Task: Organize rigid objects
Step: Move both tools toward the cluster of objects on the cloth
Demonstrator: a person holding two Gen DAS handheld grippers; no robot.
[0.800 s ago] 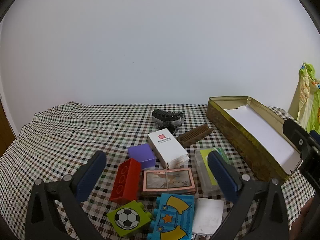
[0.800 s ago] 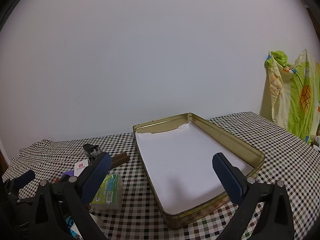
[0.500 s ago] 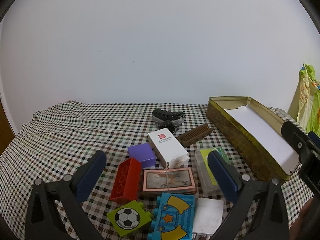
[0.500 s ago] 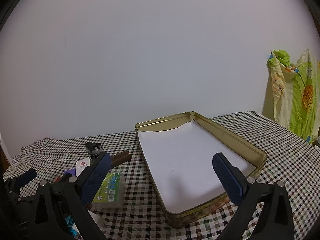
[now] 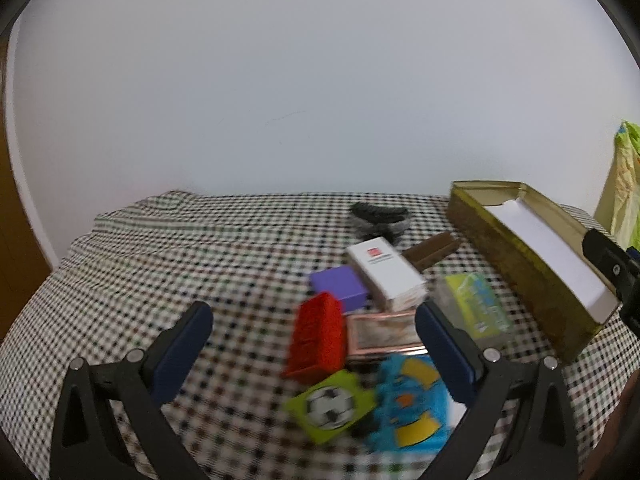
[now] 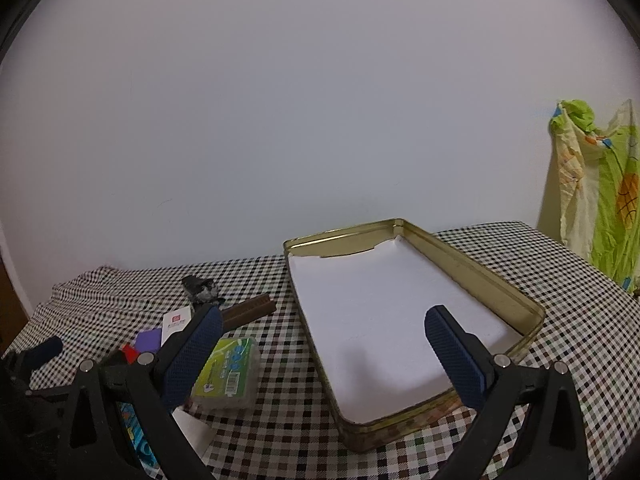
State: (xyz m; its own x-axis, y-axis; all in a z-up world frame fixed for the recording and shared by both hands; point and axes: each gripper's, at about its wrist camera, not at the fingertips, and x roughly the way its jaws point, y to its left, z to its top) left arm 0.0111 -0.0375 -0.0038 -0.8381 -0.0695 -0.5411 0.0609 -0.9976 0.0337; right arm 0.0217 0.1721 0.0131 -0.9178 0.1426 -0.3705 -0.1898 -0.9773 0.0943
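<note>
gold tin [image 6: 472,276] holds only white paper; toys [image 5: 320,336] lie beside it.

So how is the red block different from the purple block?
The red block is long and has studs on top; the purple block is shorter, squarer and looks smooth on top, though the picture is blurry. The red block lies nearer the camera, beside the pink-framed card; the purple block sits farther back, against the white box. Both are toy blocks resting on the checked cloth.
</note>
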